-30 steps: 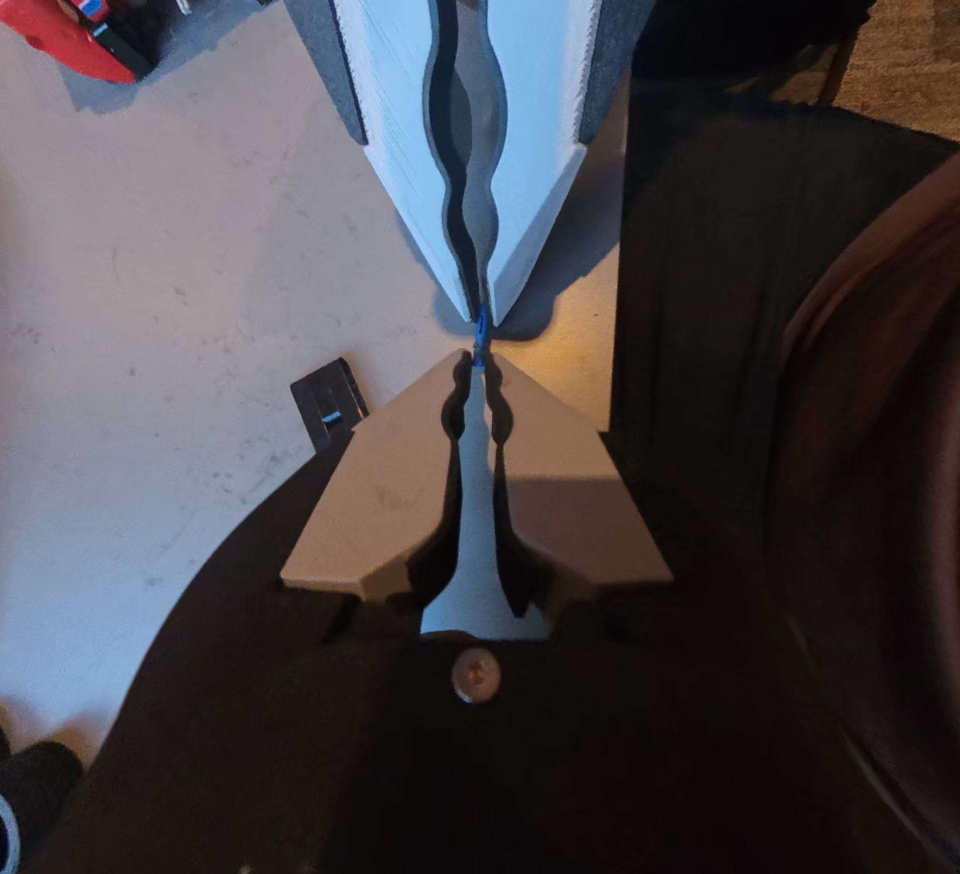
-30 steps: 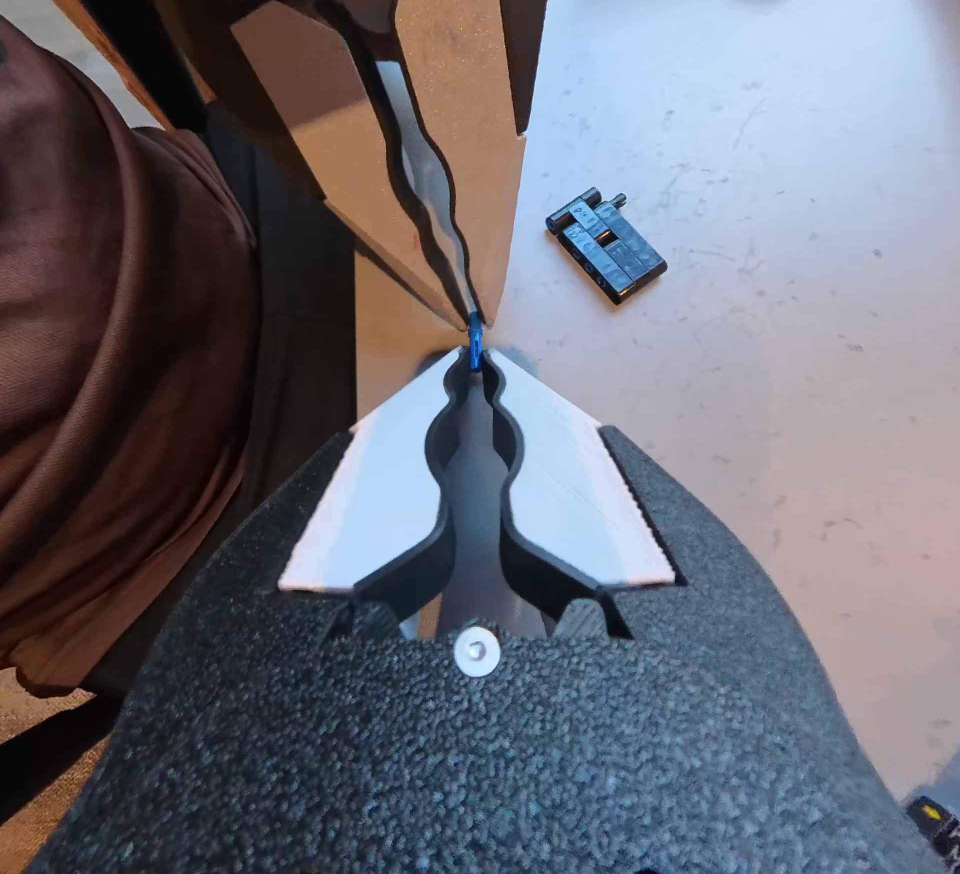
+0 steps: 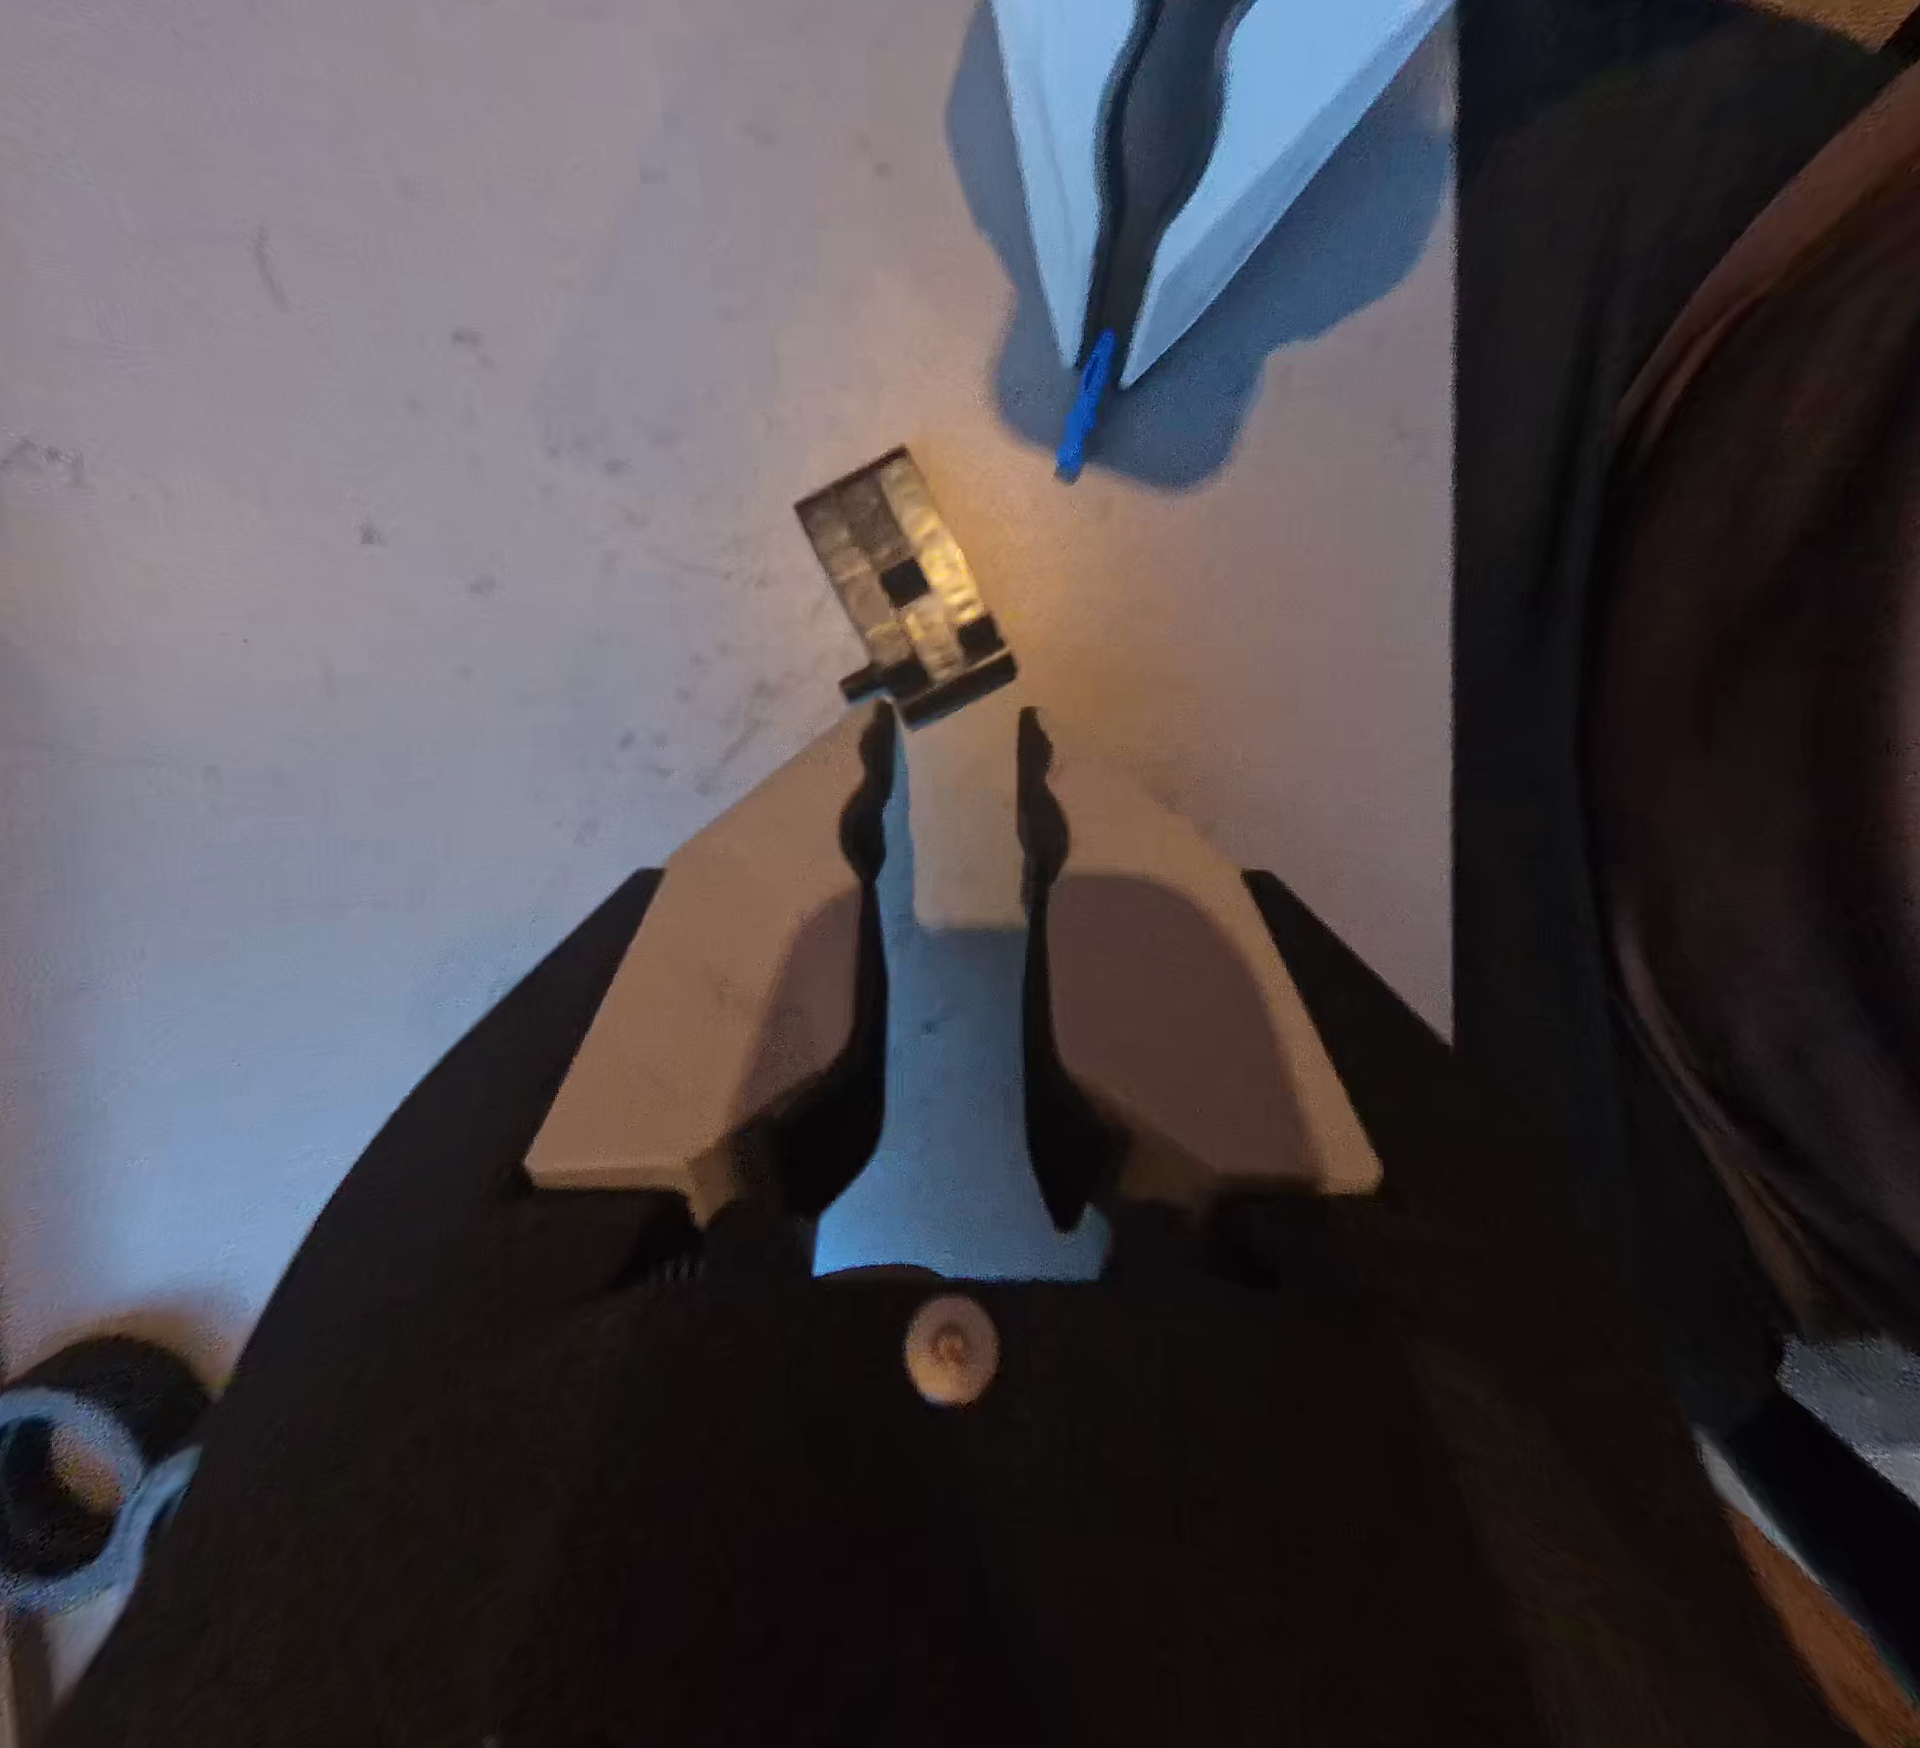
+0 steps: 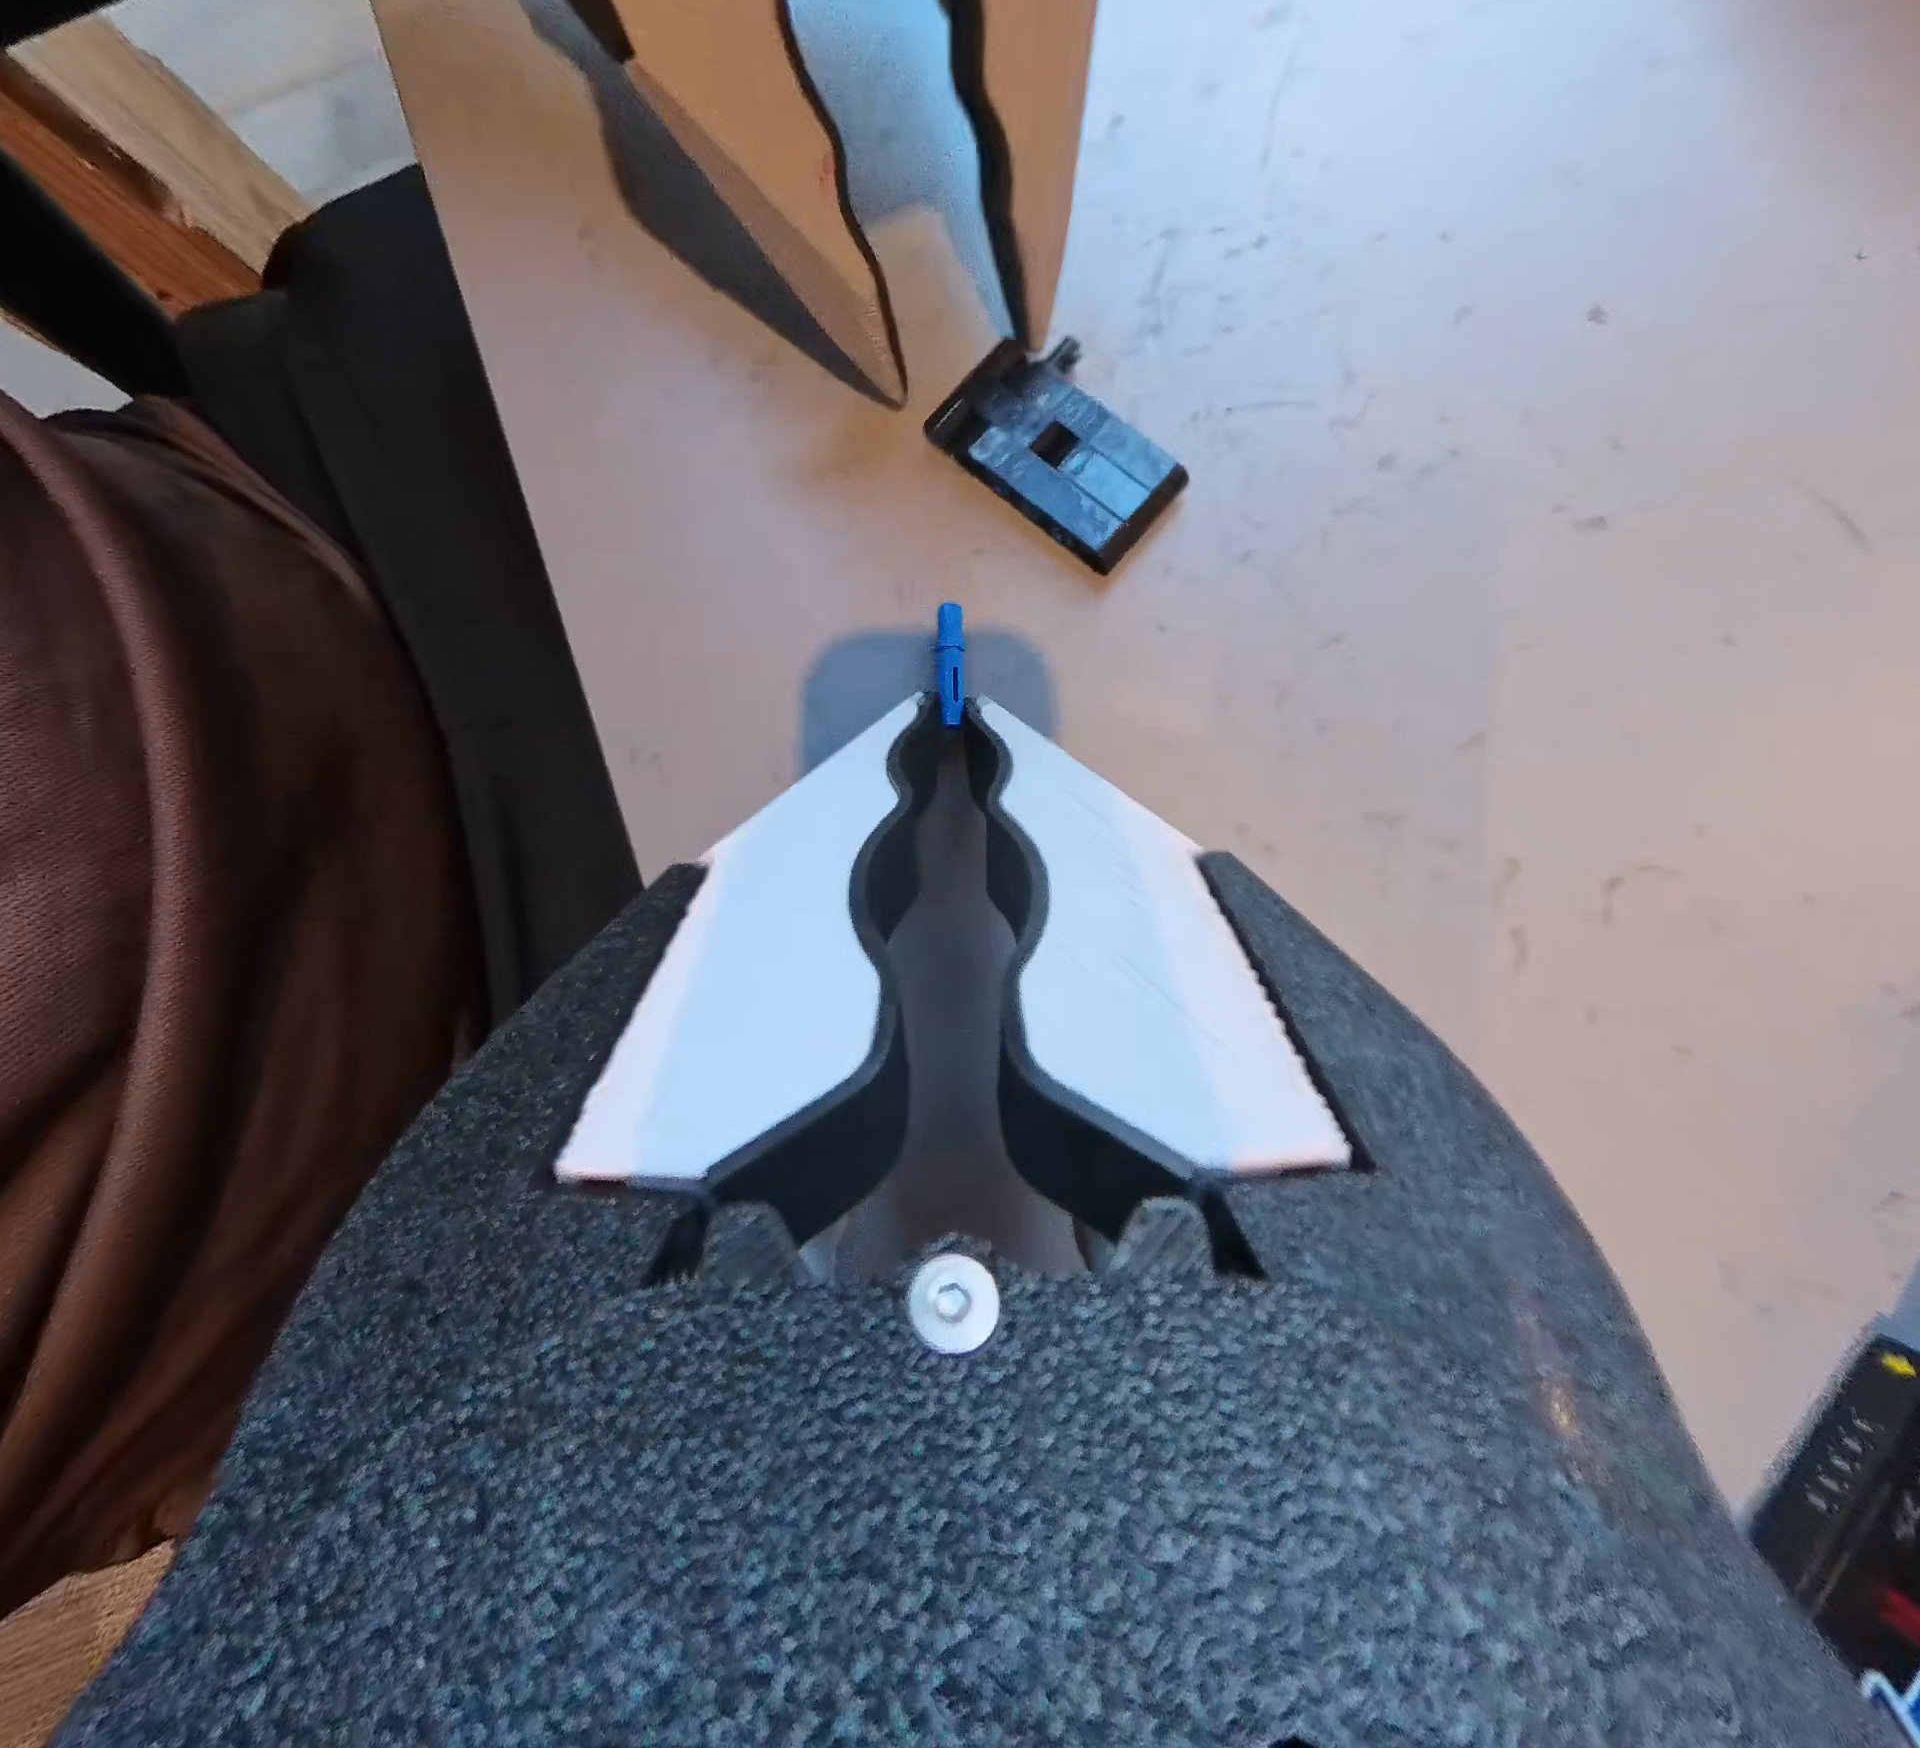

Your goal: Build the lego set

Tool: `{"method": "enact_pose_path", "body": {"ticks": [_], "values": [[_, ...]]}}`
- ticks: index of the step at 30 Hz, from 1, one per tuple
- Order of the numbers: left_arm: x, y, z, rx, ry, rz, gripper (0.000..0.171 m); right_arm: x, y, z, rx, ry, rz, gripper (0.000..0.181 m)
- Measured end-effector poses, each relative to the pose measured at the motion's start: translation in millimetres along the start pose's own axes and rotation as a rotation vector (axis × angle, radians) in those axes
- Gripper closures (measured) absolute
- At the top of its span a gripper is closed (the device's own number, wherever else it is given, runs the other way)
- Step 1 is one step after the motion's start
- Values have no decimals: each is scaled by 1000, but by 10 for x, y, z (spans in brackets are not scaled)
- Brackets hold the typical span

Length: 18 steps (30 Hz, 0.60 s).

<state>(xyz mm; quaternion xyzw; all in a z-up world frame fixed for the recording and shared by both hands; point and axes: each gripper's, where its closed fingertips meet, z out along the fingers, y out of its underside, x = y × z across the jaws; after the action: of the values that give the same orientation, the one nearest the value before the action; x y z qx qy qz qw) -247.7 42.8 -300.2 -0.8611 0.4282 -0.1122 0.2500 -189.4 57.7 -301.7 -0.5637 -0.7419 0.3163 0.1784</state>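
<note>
Pin handed over, block next.
My right gripper (image 4: 948, 701) now pinches the blue pin (image 4: 950, 664) alone; my left gripper (image 3: 956, 722) has let go, parted, nosing the black block (image 3: 902, 584) on the table (image 3: 416, 451).

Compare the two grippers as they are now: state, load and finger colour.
The left gripper is open and empty; the right gripper is shut on the blue pin. The left gripper's fingers are tan, the right gripper's fingers white. The left gripper's tips sit at the black lego piece on the table; the right gripper is apart from it. Both share wavy black inner pads.
</note>
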Motion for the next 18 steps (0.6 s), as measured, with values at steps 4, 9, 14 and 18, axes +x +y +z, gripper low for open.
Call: {"method": "enact_pose_path", "body": {"ticks": [4,9,14,18], "values": [[123,-102,77,63,16,-42,154,49,22,-22,4,21,-6,176],[402,-271,140,152,115,-31,150,156,61,-66,7,41,-4,177],[250,-346,54,223,75,-50,146,248,86,-99,22,46,-12,177],[-129,-329,-16,271,-60,-132,130,301,80,-101,42,49,-24,177]]}}
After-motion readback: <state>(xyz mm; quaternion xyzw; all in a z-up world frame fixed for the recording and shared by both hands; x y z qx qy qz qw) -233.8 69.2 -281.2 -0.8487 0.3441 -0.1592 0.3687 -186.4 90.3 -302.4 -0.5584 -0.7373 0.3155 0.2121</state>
